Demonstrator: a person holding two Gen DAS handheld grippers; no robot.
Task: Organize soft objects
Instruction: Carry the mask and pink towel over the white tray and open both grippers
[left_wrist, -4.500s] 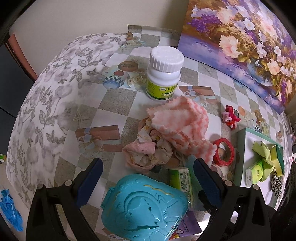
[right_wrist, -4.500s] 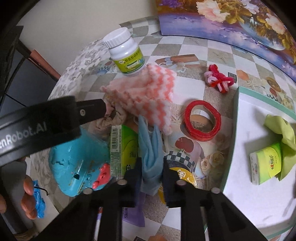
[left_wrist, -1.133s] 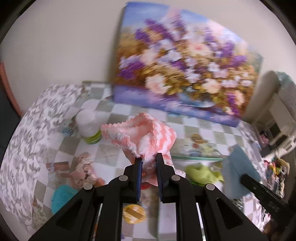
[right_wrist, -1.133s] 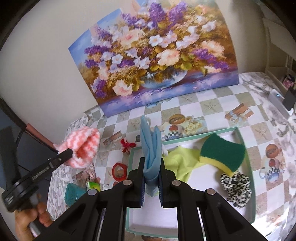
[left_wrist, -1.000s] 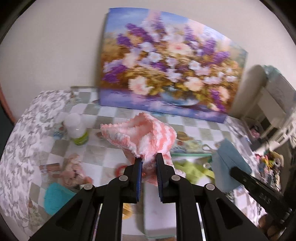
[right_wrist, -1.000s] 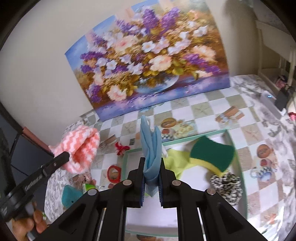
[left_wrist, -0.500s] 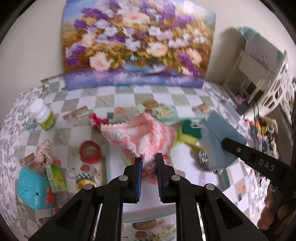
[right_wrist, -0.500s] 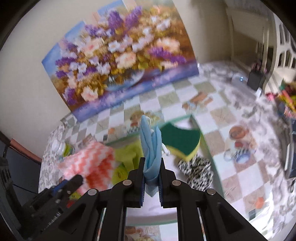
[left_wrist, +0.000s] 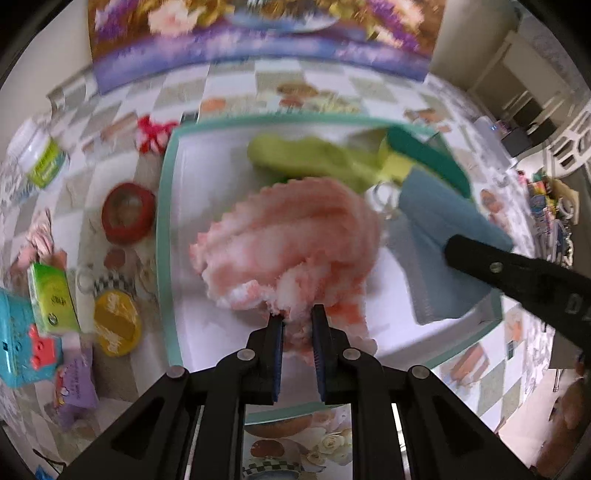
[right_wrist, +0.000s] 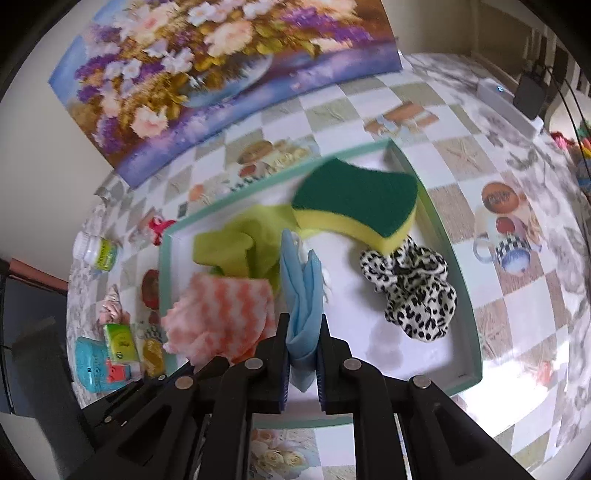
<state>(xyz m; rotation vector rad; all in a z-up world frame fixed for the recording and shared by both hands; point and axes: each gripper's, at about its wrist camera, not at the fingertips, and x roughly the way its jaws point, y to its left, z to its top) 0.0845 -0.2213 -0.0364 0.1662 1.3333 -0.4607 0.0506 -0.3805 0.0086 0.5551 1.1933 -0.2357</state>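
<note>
My left gripper (left_wrist: 297, 314) is shut on a fluffy pink-and-white cloth (left_wrist: 291, 236), which hangs low over the white tray with a teal rim (left_wrist: 162, 229). In the right wrist view that same pink cloth (right_wrist: 221, 317) sits over the tray's left part. My right gripper (right_wrist: 302, 321) is shut on a folded blue cloth (right_wrist: 301, 291) held upright above the tray (right_wrist: 461, 295). In the left wrist view the blue cloth (left_wrist: 443, 221) hangs at the right. Inside the tray lie a lime-green cloth (right_wrist: 240, 247), a green-and-yellow sponge (right_wrist: 358, 203) and a leopard-print scrunchie (right_wrist: 413, 288).
Left of the tray on the checkered tablecloth are a red tape ring (left_wrist: 127, 212), a white pill bottle (left_wrist: 40, 155), a red pipe-cleaner bow (left_wrist: 151, 133), a green packet (left_wrist: 53, 299), a yellow tape roll (left_wrist: 116, 321) and a turquoise toy case (left_wrist: 20, 339). A flower painting (right_wrist: 221, 66) leans at the back.
Both grippers have come down and tilted toward the tray, each still holding its cloth. The pink cloth now hangs close over the tray floor, beside the blue cloth.
</note>
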